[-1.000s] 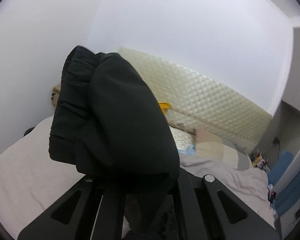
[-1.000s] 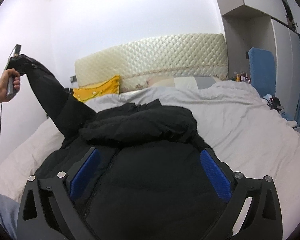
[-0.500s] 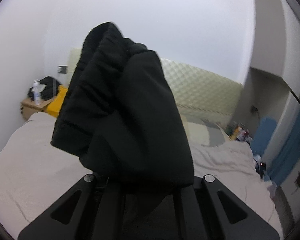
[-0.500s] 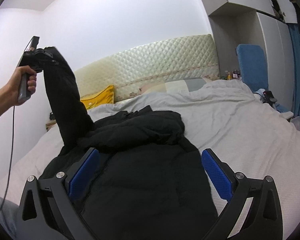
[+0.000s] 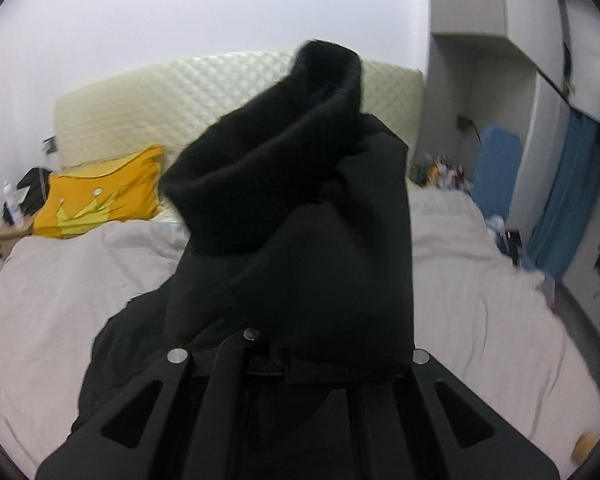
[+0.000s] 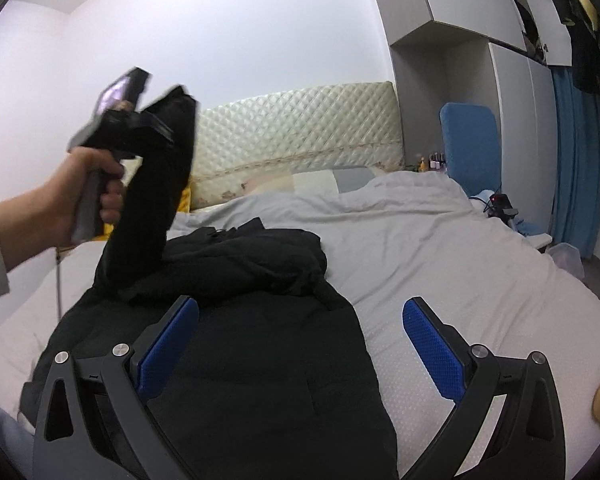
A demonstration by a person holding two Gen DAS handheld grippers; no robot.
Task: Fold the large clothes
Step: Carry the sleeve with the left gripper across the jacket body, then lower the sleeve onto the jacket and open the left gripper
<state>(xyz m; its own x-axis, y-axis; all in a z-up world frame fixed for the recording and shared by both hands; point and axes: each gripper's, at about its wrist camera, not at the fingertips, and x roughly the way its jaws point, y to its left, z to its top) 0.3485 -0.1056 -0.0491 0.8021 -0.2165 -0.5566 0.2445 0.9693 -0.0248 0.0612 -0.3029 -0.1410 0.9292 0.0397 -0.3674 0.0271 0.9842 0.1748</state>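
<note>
A large black padded jacket (image 6: 252, 344) lies spread on the bed, its hood bunched at the far end. My left gripper (image 6: 156, 120) is shut on the jacket's sleeve (image 6: 152, 200) and holds it raised high above the jacket's left side. In the left wrist view the sleeve cuff (image 5: 292, 184) fills the middle and hides the fingertips. My right gripper (image 6: 300, 320) is open and empty, hovering low over the jacket's lower part, with blue pads (image 6: 432, 344) wide apart.
The bed has a pale grey cover (image 6: 440, 248) and a quilted cream headboard (image 6: 300, 128). A yellow pillow (image 5: 96, 196) lies at the head. A blue chair (image 6: 468, 140) and wardrobe (image 6: 516, 120) stand to the right. A bedside table (image 5: 12, 220) stands at the left.
My left gripper has lifted the sleeve higher and swung it rightward, over toward the jacket's body. My right gripper stayed open above the jacket.
</note>
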